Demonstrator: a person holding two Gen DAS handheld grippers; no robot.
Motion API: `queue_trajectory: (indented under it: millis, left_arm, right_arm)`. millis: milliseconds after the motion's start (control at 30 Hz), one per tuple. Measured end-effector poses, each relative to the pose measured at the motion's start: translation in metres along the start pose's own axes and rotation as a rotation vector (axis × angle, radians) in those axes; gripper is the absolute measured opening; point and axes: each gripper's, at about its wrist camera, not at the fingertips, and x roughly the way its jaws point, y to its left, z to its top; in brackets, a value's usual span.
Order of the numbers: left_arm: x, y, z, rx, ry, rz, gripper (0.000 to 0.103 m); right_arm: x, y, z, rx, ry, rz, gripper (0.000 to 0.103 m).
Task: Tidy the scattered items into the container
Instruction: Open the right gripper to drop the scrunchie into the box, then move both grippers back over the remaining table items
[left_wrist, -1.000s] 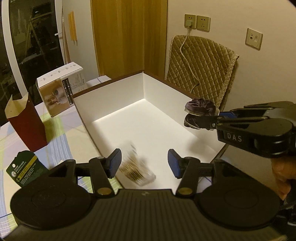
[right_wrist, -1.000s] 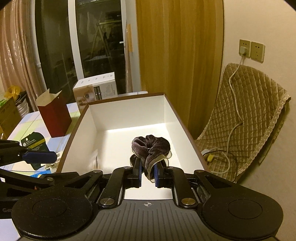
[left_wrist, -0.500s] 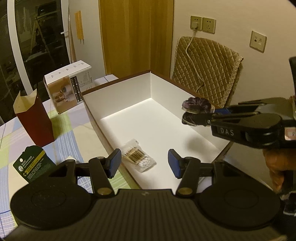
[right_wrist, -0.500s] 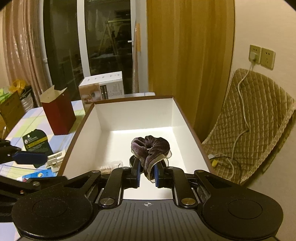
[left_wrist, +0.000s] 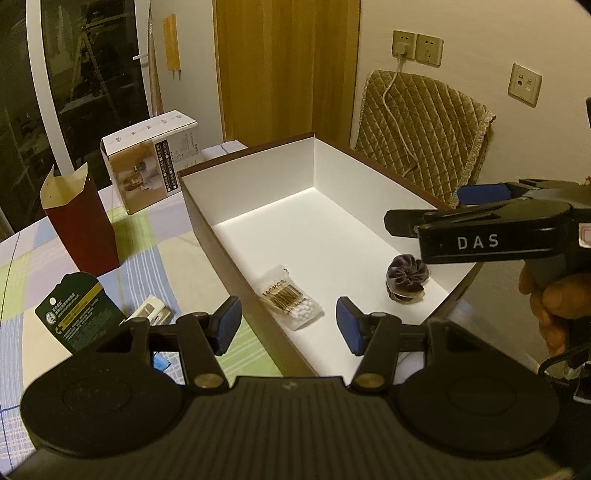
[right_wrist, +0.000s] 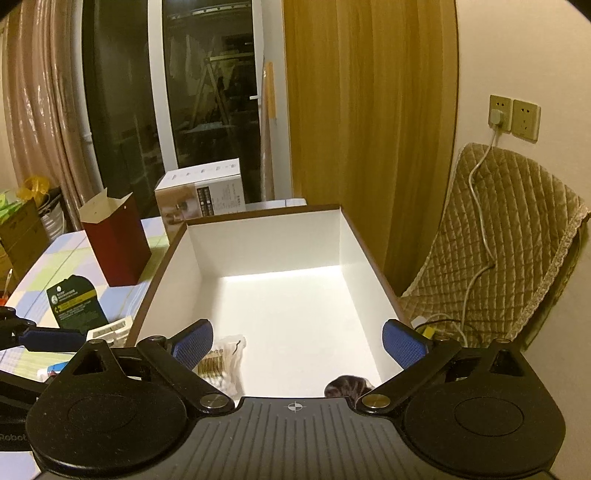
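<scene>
The right gripper (right_wrist: 297, 345) is opening wide with nothing between its pads, while the dark velvet scrunchie (left_wrist: 407, 275) is lying inside the white brown-rimmed box (left_wrist: 258, 188). The left gripper (left_wrist: 288, 325) is hovering partly open and empty above a clear packet of cotton swabs (left_wrist: 290, 297) in that box.

Warm yellowish indoor light, fairly dim. I see bright band along far floor of white box (left_wrist: 314, 206), near part in softer shade. Dark glass door (right_wrist: 207, 92) shows faint reflections. Strong fisheye bending, black corners. Both views sharp, no motion blur.
</scene>
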Motion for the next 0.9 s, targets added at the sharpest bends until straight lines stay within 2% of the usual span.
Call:
queue_trajectory:
  millis: [433,500,633,700,800,900]
  left_arm:
    - [-0.016,0.009,-0.005,-0.013,-0.01,0.019,0.054]
    - [-0.022,0.011,-0.008,-0.015,-0.015,0.028,0.063]
    - [-0.039,0.022,-0.023,-0.027,-0.01,0.059,0.074]
    - [-0.048,0.032,-0.035,-0.045,0.002,0.078,0.085]
    - [-0.066,0.047,-0.057,-0.062,0.014,0.12,0.094]
    - [-0.083,0.063,-0.081,-0.071,0.038,0.17,0.099]
  right_arm:
    - [-0.019,0.009,0.005,0.007,-0.017,0.005,0.103]
    - [-0.026,0.013,0.003,0.013,-0.021,0.017,0.103]
    - [-0.041,0.027,-0.003,-0.006,-0.025,0.052,0.103]
    - [-0.048,0.036,-0.009,-0.016,-0.021,0.077,0.103]
    - [-0.058,0.052,-0.02,-0.041,-0.012,0.113,0.103]
    - [-0.068,0.068,-0.031,-0.056,0.0,0.148,0.103]
